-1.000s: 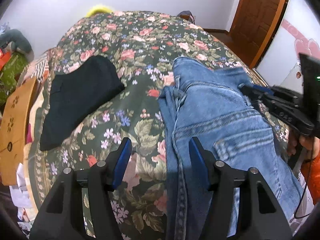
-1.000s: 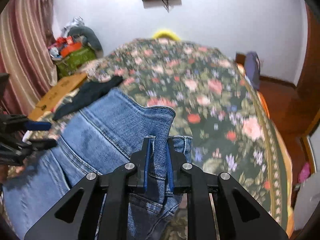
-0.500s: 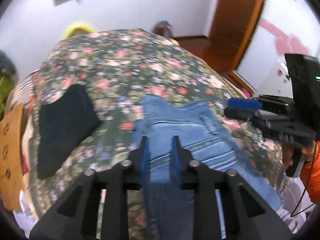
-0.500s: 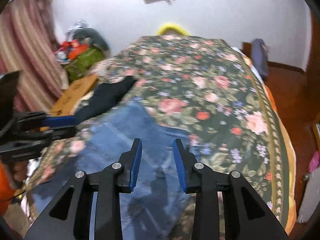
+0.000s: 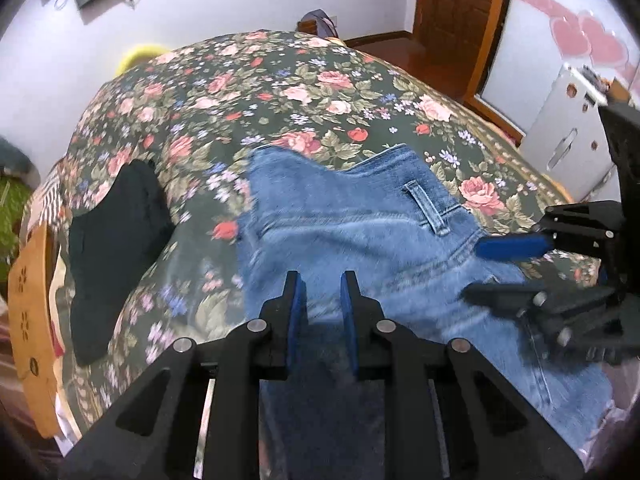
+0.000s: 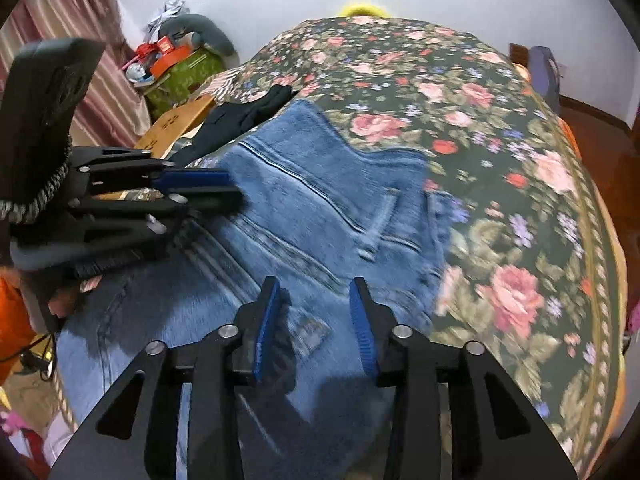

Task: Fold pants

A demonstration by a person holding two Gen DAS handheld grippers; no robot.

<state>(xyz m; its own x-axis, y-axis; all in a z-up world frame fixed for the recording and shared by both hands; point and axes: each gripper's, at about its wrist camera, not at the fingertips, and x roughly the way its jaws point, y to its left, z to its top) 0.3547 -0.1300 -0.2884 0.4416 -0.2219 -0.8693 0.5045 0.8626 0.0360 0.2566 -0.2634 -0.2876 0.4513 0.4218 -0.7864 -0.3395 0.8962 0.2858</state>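
Observation:
Blue jeans (image 5: 360, 236) lie on the floral bedspread (image 5: 280, 92), waistband toward the far side, legs running back under both grippers. My left gripper (image 5: 320, 280) hovers over the jeans with a narrow gap between its blue pads and nothing in it. The right gripper (image 5: 504, 268) shows at the right edge of this view. In the right wrist view the jeans (image 6: 312, 208) fill the middle. My right gripper (image 6: 316, 292) is open above them, empty. The left gripper (image 6: 212, 188) shows at the left.
Folded black pants (image 5: 112, 240) lie on the bed left of the jeans. A wooden board (image 5: 28, 320) stands by the bed's left edge. A green bag with clutter (image 6: 180, 72) sits by the wall. A wooden door (image 5: 456, 12) and a white appliance (image 5: 568, 128) are on the right.
The right gripper let go of the jeans' waistband and opened wider. The left gripper narrowed from wide open. The jeans dropped flat on the bed, and both grippers rose above them.

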